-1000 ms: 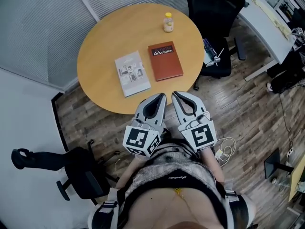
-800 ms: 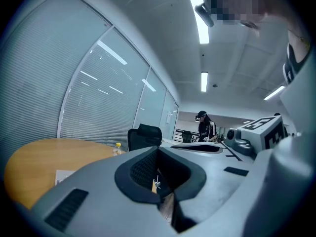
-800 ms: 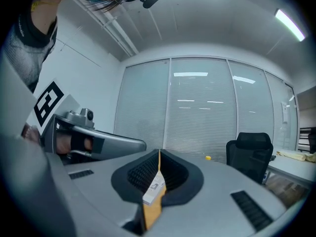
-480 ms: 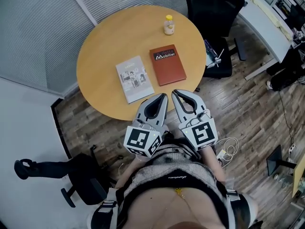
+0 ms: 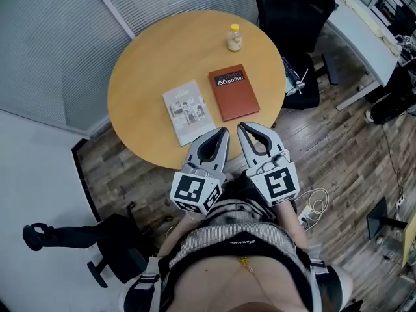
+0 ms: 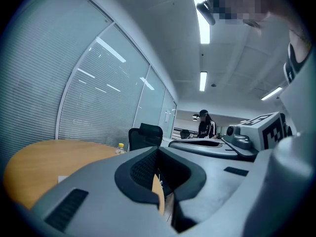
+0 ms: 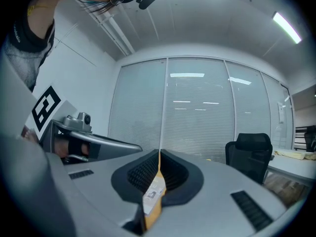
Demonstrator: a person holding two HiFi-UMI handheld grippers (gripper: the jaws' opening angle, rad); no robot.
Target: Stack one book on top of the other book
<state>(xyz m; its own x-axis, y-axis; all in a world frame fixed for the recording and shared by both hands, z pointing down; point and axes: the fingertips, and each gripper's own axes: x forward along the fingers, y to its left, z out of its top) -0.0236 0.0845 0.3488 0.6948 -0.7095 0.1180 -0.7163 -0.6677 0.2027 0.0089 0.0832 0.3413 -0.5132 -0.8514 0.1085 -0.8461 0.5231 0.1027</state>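
The left gripper (image 5: 223, 132) and the right gripper (image 5: 241, 129) are held side by side, roughly level, with their tips pointed at a round wooden table (image 5: 140, 64). In each gripper's own view the jaws are seen pressed fully together with nothing between them. Nothing is held or touched by either gripper.

Two books are laid flat on the near half of the table, side by side and apart, with a narrow strip of bare wood between them. A pale book (image 5: 188, 112) is on the left and a red-brown book (image 5: 233, 91) on the right; neither is stacked on the other. The gripper tips are seen over the table's near rim, just short of the books' near edges.

A small bottle (image 5: 234, 38) is stood well apart from the books, near the far rim. Bare wood is left open to the left of the books and beyond them. A black office chair (image 5: 292, 8) is placed just past the far right rim.
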